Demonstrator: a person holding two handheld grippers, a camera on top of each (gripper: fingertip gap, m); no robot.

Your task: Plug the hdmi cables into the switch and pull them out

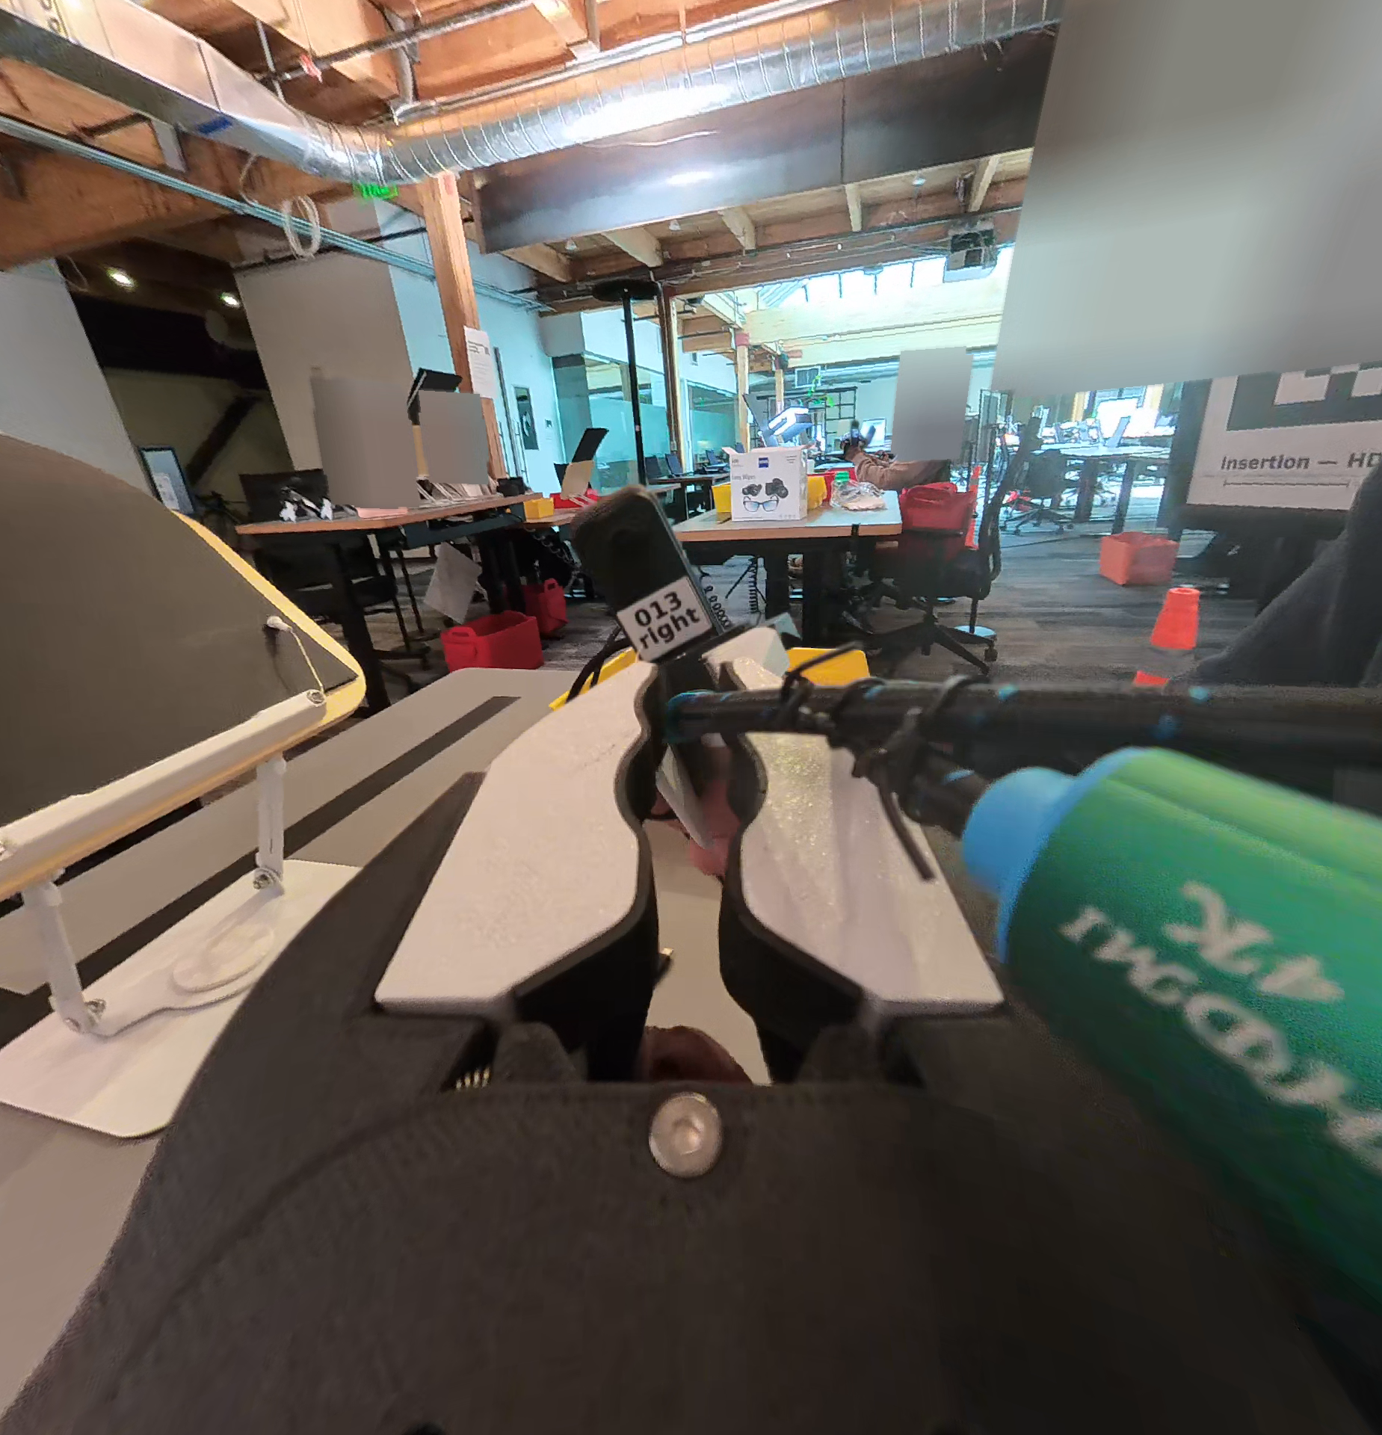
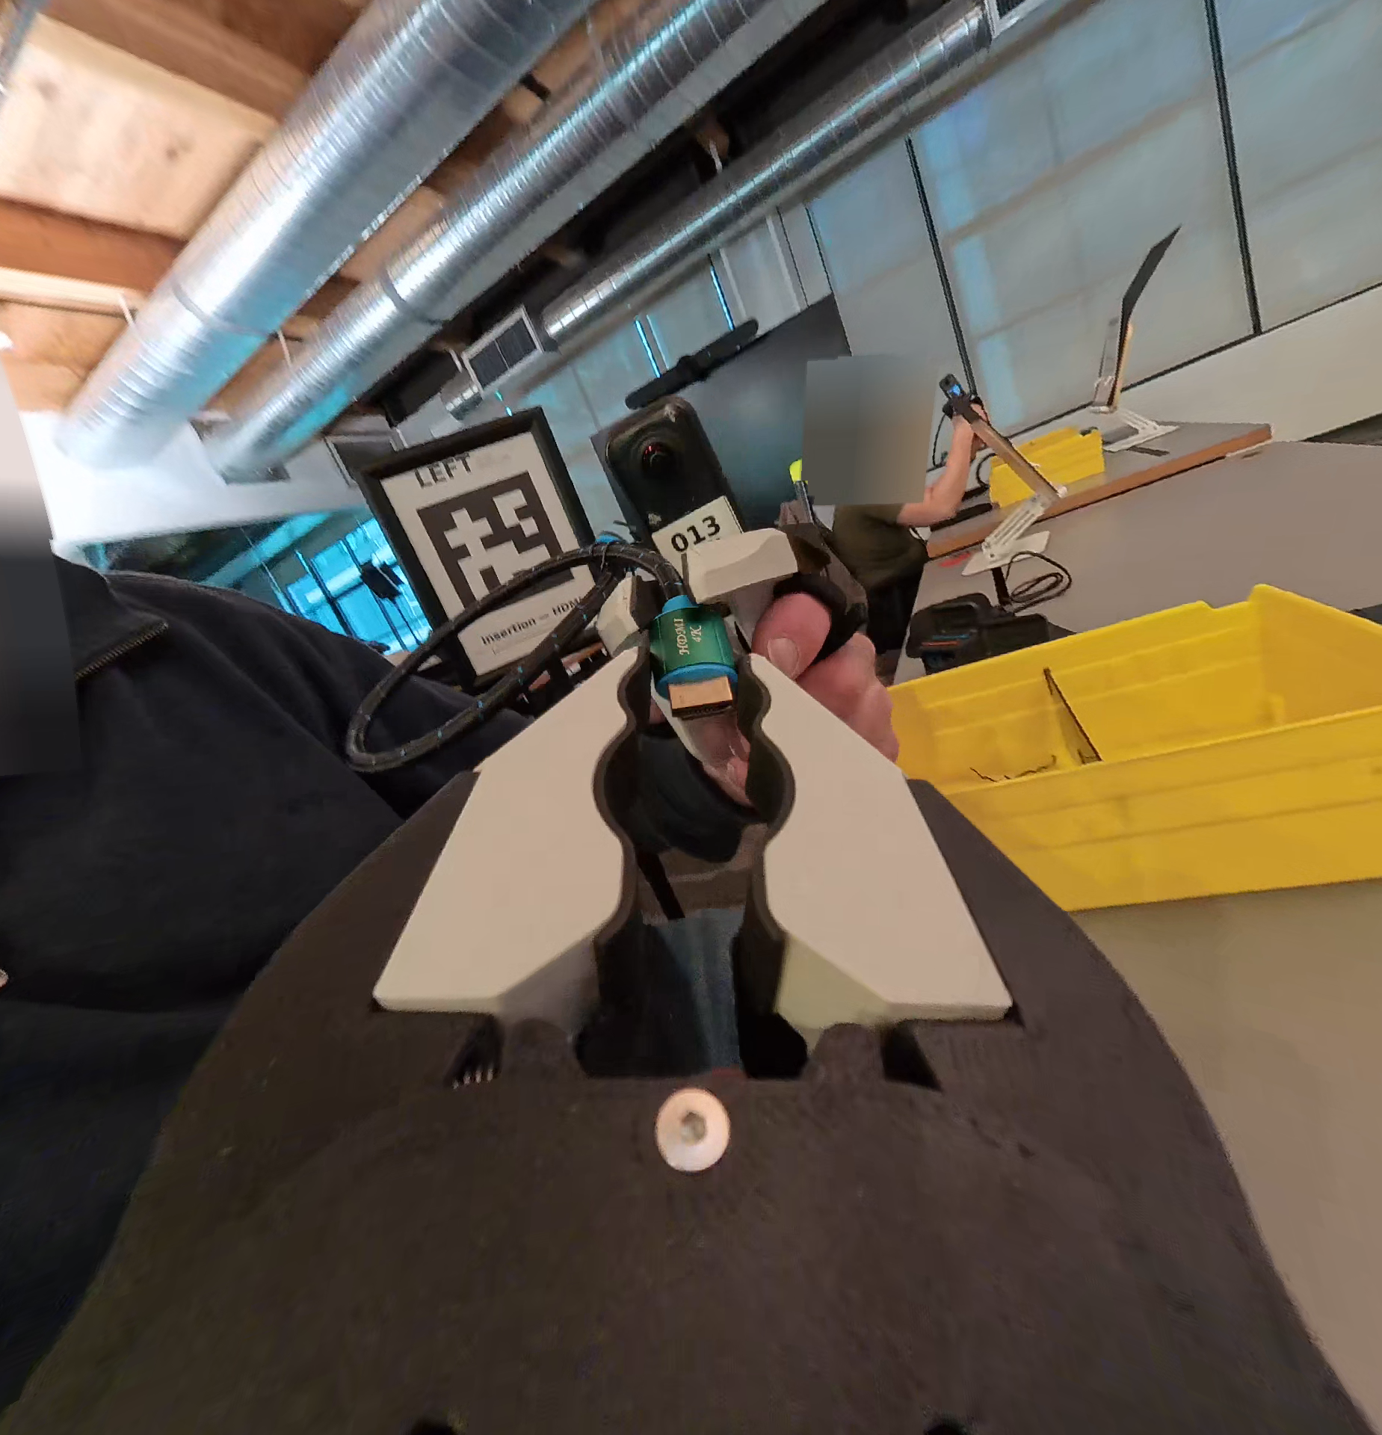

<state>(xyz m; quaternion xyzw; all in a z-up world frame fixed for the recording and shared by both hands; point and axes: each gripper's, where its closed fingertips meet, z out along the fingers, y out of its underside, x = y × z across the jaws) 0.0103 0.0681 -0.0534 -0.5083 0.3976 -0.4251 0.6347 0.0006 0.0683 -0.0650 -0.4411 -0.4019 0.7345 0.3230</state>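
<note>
My left gripper is shut on a black braided HDMI cable just behind one green plug. The cable is tied in a coil and runs off to the right. Its other green plug with a blue collar hangs close to the camera. In the right wrist view the left gripper faces me, and the held plug points its gold end at me. My right gripper is open, and the plug sits between its fingertips. It also shows in the left wrist view. No switch shows in either view.
A yellow divided bin stands on the grey table at the right. A tilted board on a white stand is at the left. A framed marker sign stands behind the grippers. A person's dark sleeve fills the left. Both grippers' tips are close together, under 4 cm apart.
</note>
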